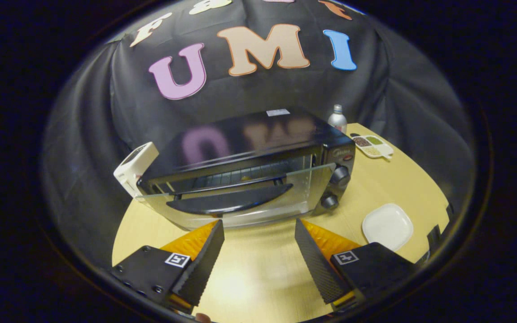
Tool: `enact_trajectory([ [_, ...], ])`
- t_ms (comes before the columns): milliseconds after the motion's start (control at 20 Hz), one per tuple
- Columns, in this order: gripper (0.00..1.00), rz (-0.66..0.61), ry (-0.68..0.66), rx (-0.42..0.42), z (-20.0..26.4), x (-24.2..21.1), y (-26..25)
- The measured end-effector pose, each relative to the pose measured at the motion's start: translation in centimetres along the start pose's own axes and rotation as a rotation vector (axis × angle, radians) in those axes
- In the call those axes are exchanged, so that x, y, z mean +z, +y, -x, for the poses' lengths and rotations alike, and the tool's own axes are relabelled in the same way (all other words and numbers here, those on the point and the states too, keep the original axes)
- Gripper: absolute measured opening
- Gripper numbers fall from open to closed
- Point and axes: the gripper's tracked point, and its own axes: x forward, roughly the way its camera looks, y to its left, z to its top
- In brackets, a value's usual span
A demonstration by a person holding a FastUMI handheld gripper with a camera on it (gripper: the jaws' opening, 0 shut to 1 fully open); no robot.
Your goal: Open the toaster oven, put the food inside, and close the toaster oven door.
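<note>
we see the jaws (258, 226) spread wide apart at the bottom of the frame, released, with nothing but bare desk (258, 269) between them. just ahead of their tips, in the middle of the frame, stands the toaster oven (249, 170): a black box with a glossy top that mirrors the wall behind it. its glass door (240, 197) is partly lowered, tilted out toward the jaws, and the dark curved handle (229, 199) runs across it. through the gap above the door we can make out the wire rack inside; whether food lies on it we cannot tell. two round black knobs (335, 187) sit one above the other on the oven's right end. to the lower right, on the desk beside the right jaw, lies an empty white plate (387, 225). farther up on the right, behind the oven, stand a small silver bottle (337, 119) and a divided dish (372, 146) holding seasonings. at the oven's left end, a white device (135, 168) leans against it.
</note>
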Motion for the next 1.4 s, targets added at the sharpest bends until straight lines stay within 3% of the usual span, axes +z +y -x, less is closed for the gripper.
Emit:
enact_trajectory([
  [400, 0.99, 0.017, -0.097, 0.011, 1.0, 5.3, 0.0],
  [1000, 0.99, 0.070, -0.457, 0.054, 8.6, 23.3, 2.2],
  [1400, 0.99, 0.045, -0.676, 0.015, 14.0, 32.2, -1.2],
])
